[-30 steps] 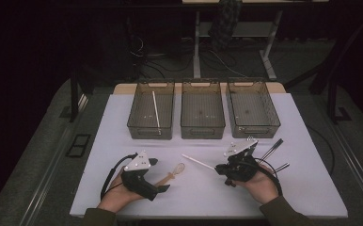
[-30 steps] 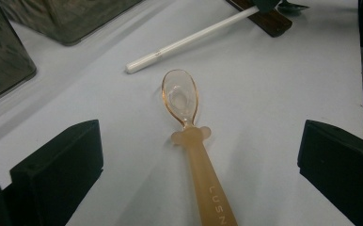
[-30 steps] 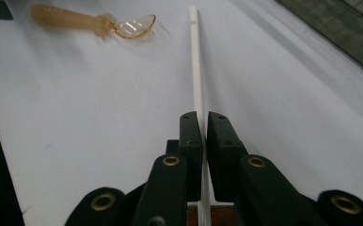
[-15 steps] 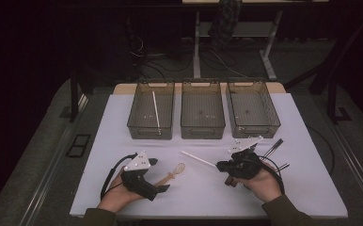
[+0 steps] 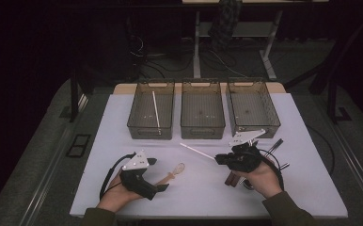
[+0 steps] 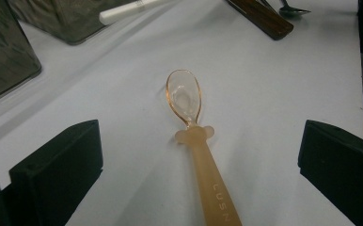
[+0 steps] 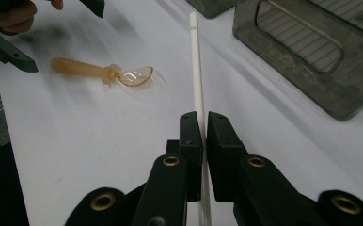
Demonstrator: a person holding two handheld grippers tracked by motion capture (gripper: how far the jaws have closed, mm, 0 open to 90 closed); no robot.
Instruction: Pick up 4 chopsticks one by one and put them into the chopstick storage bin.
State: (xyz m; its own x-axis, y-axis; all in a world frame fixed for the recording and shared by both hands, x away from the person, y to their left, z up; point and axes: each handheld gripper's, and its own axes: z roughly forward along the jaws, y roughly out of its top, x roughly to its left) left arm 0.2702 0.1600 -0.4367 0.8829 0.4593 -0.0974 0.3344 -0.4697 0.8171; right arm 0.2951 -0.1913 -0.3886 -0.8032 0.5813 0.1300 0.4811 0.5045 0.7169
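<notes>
The R gripper (image 7: 203, 123) is seen pressed together on a white stick (image 7: 196, 70), pinched near its near end; the stick runs fwd from the jaws, its far end toward the middle bin. In the high view this gripper (image 5: 221, 159) sits at the table's right, the stick (image 5: 197, 151) pointing up-left from it.

The L gripper (image 6: 196, 155) is spread wide, nothing pinched; a peach spoon (image 6: 193, 136) lies flat betw. the jaws, bowl pointing away, pads not touching it. From above, the L gripper (image 5: 163, 187) is at the lower left w/ the spoon (image 5: 174, 172) just beside its tip.

Surface: white table (image 5: 208, 197), grey floor around it, room beyond dark; a desk frame and cables are made out at the back.

Count: 2 grippers, 2 white sticks, 1 spoon, 3 bins. Some dark utensils (image 5: 276, 145) lie by the R hand; number can't be told.

Bins: 3 smoky clear bins in a row at the far edge. The left bin (image 5: 137, 123) holds the 2nd stick (image 5: 155, 109). Middle bin (image 5: 185, 126) and right bin (image 5: 273, 117): contents can't be told.
</notes>
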